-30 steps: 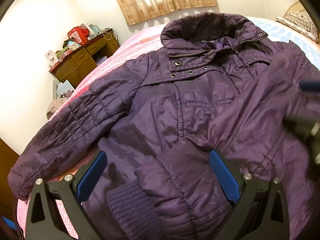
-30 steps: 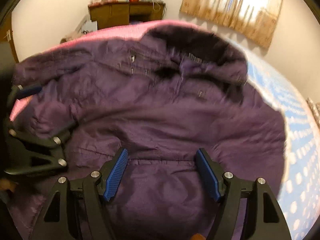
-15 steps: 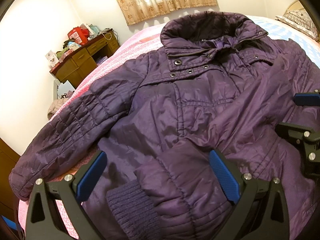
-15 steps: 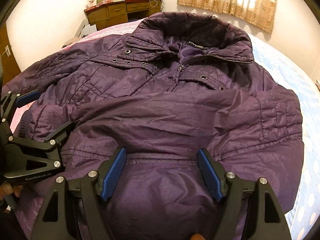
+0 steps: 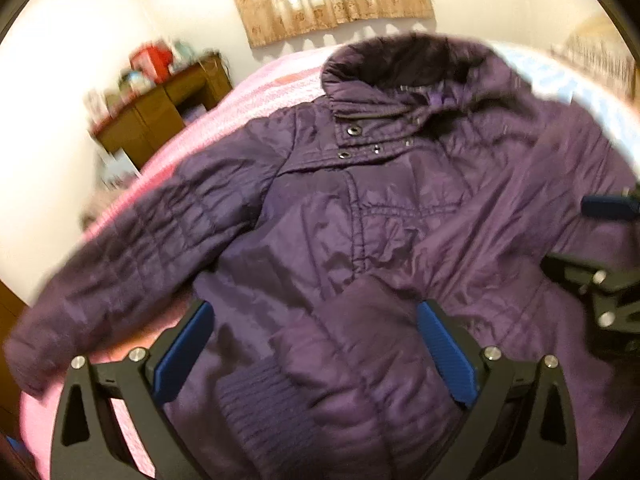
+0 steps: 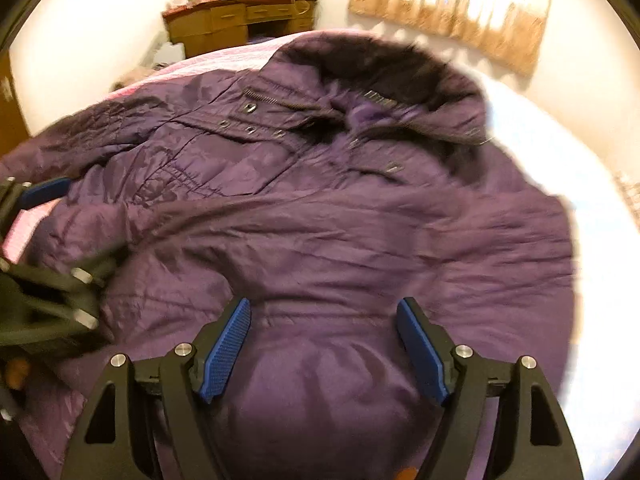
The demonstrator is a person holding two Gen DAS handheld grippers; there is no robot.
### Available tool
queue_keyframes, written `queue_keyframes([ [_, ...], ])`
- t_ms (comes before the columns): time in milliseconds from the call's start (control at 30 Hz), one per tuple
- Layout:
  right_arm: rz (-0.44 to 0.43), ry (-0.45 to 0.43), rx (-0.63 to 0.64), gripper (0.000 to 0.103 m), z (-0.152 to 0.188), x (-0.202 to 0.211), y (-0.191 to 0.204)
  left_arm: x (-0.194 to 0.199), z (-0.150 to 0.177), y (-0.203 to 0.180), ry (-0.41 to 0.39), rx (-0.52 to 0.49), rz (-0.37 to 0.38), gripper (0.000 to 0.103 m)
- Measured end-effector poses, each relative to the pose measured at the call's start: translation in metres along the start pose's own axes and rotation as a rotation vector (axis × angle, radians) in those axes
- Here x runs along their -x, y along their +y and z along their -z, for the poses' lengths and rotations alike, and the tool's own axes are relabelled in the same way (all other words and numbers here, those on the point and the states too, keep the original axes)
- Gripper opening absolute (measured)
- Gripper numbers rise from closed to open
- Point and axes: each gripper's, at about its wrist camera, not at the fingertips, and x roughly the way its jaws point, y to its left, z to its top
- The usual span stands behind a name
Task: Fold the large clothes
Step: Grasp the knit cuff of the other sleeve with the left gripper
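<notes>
A big purple quilted jacket [image 5: 360, 220] lies front-up across the bed [image 5: 256, 96], collar toward twelve o'clock, filling most of both views. One sleeve [image 5: 132, 248] stretches out toward eight o'clock in the left wrist view, over the pink bedspread; the other sleeve [image 6: 320, 236] is folded across the chest, and its ribbed knit cuff [image 5: 260, 400] sits low, at about six o'clock, between the left tool's fingers.

The left gripper [image 5: 316, 356] hangs over the jacket's lower front with its blue pads spread wide — nothing pinched, the cuff and folded sleeve end merely lying in the gap. The right gripper [image 6: 324, 348] is likewise spread wide above the hem area, holding nothing; the fabric beneath bulges up between the pads. From the left view the right tool shows at three o'clock; from the right view the left tool sits at nine o'clock, blurred.

Behind the bed, a wooden desk [image 6: 240, 20] piled with clutter stands against the wall at eleven o'clock — a tan curtain [image 6: 452, 12] hangs at one o'clock.
</notes>
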Motion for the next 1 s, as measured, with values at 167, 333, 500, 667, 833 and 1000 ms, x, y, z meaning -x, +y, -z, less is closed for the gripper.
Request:
queue_keyframes([
  [167,-0.045,-0.150,-0.021,0.076,0.017,0.076,0.017,0.065,0.012,0.071,-0.111,0.132,0.103,0.103],
  [333,-0.096,-0.214,0.051,0.076,0.045,0.121,0.059,0.098,0.052,0.188,-0.154,0.260,0.021,0.103],
  [500,-0.146,-0.244,0.153,0.076,0.071,0.138,0.111,0.096,0.099,0.326,-0.126,0.551,-0.084,0.103],
  [667,-0.141,-0.278,0.340,0.076,0.090,0.144,0.162,0.068,0.148,0.432,-0.058,0.989,0.059,0.103],
  [833,-0.168,-0.290,0.464,0.076,0.105,0.152,0.188,0.034,0.160,0.459,-0.072,1.173,0.217,0.102],
  [1000,-0.185,-0.279,0.383,0.076,0.102,0.150,0.179,0.000,0.152,0.463,-0.059,1.241,0.248,0.102],
])
